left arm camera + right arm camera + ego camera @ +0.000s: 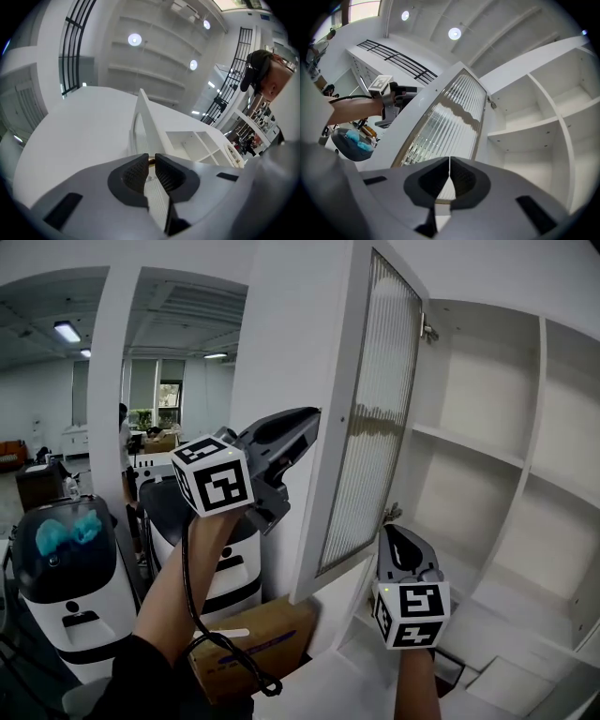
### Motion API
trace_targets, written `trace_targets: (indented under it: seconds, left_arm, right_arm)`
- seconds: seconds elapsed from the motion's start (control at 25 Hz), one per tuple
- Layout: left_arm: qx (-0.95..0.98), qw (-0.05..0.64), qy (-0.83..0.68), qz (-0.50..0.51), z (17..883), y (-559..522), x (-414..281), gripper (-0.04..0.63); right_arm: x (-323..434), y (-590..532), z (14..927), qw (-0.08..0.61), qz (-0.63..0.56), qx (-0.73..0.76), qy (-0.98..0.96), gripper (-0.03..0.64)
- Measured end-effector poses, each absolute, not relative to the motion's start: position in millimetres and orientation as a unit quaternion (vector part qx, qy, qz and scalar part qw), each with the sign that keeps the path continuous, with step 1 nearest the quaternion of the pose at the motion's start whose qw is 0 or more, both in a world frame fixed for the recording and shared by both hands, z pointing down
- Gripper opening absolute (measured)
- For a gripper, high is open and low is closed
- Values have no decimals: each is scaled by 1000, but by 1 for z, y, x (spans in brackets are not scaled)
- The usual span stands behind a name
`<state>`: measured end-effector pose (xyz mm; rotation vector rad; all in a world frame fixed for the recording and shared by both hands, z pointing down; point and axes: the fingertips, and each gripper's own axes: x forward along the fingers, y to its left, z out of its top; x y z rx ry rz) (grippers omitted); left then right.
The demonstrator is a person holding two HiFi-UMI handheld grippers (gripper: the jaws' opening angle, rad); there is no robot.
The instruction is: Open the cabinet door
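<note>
One tall white cabinet door (pixel 339 456), framing a ribbed glass panel (pixel 380 418), stands swung well out from its cabinet at the centre of the head view, its free edge turned toward the viewer. The left gripper (pixel 314 418), raised on an outstretched arm, is clenched on that free edge. Its own view shows the door's thin edge running between the two dark pads (pixel 133 176), with a small brass-coloured fitting at their tips. The right gripper (pixel 392 532) is held lower, just beneath the door's bottom corner on the hinge side, its jaws pressed together on nothing. Three things could go wrong from here. The hold is on a narrow, smooth edge, so the pads may slide off and let the door drift back. Pulling the door past its stop would strain the upper hinge (pixel 428 331). The door's lower corner also sits close to the right gripper and could knock it. Behind the door, bare white shelves (pixel 469 446) rise above the white cabinet floor (pixel 525 652). A cardboard box (pixel 253 638) lies below the door. To the left stands a white wheeled machine (pixel 66 596) with a dark top and a teal patch. Beyond it is an open office with ceiling lights (pixel 66 331) and a distant person (pixel 123 427).
</note>
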<state>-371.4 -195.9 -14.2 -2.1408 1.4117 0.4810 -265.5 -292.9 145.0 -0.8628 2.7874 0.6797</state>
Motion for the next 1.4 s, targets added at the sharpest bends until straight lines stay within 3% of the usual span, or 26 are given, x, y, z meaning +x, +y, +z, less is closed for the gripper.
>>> trace_targets:
  seconds: [1.12,1.4]
  left_arm:
    - [-745,282,576,184,-13,-173,-397,9]
    - [-732,304,584,176,-19,-148,-374,9]
  right_arm:
    - [-274,-287,149,75,228,-281,929,21]
    - [-256,-283,143,83,225,-293,926,21]
